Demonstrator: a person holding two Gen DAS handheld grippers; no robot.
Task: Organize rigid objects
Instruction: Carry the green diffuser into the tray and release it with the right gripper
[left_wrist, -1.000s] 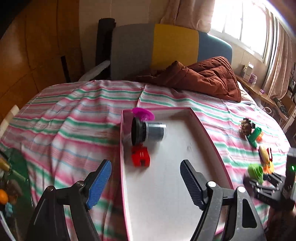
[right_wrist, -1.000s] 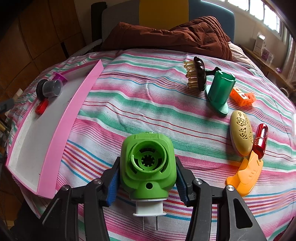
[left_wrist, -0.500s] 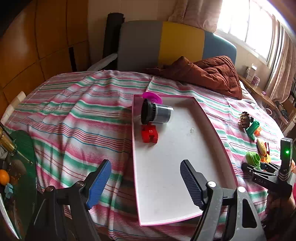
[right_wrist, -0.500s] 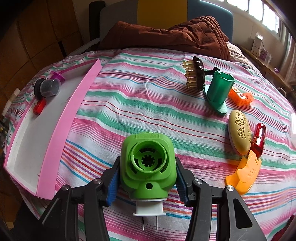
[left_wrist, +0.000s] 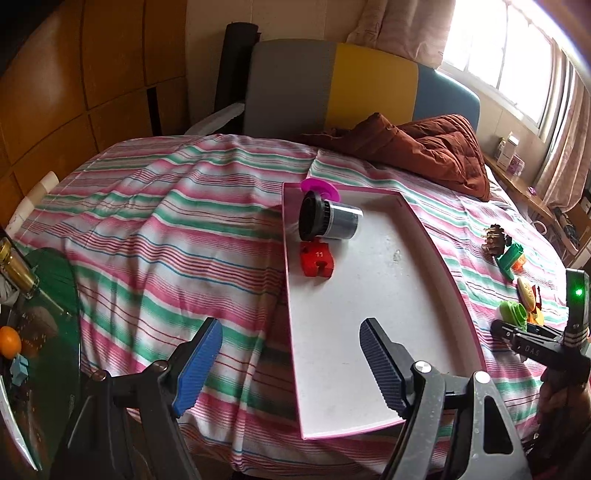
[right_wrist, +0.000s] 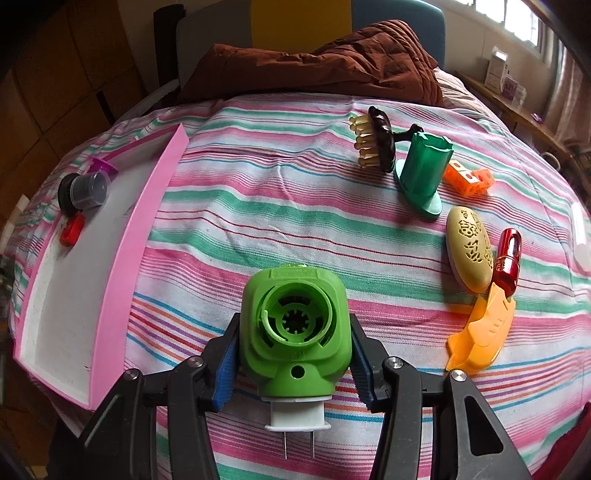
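While the right tool (right_wrist: 293, 354) grips a green plug-in device (right_wrist: 293, 330), a red block (left_wrist: 316, 258) reads "11".

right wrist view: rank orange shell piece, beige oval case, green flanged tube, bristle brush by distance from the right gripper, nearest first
1. orange shell piece: just right of the right gripper, on the bedspread.
2. beige oval case: farther up on the right, beside the red tube.
3. green flanged tube: upper right, lying on its side.
4. bristle brush: just beyond the tube, toward the brown quilt.

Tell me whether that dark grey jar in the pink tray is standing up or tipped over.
Tipped over. The dark grey jar lies on its side on the tray floor, black lid facing sideways.
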